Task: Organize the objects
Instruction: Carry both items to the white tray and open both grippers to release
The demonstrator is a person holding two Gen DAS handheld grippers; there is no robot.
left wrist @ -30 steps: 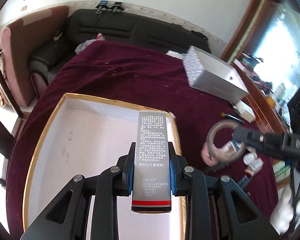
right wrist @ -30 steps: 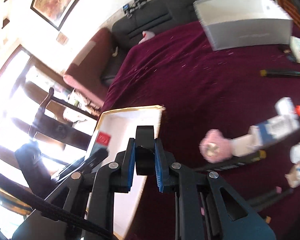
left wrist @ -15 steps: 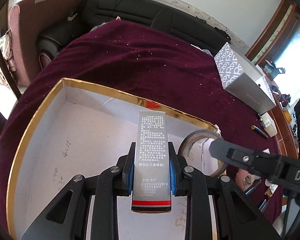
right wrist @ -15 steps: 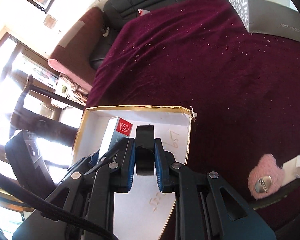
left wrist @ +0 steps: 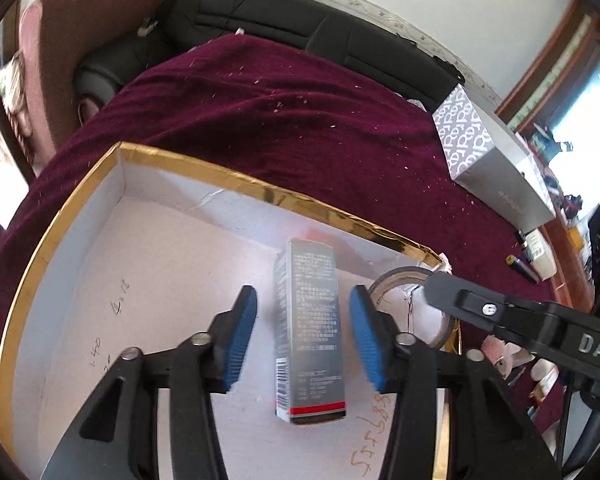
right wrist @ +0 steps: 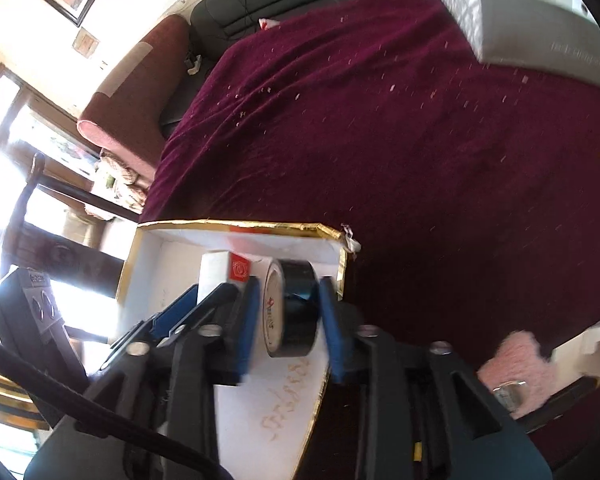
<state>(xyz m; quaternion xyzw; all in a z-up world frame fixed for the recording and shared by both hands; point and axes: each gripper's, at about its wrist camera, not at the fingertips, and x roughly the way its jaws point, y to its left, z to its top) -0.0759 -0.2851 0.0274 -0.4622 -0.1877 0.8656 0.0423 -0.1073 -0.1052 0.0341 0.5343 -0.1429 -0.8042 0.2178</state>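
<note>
Gold-rimmed tray (left wrist: 72,184): both items sit inside, at its right end. Lift each gripper straight up — no sideways drag. Silver carton (left wrist: 310,332) lies flat, long axis toward the far wall; left gripper (left wrist: 303,338) has just opened, pads clear. Tape roll (right wrist: 290,308) stands on edge; right gripper (right wrist: 286,322) has just opened — released.

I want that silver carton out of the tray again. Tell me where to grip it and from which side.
Grip the silver carton across its two long narrow sides near mid-length, coming down from above. It looks to lie flat in the tray, long axis along the left gripper, whose jaws have just been opening and now flank it without touching. Tape crowds its right.
</note>
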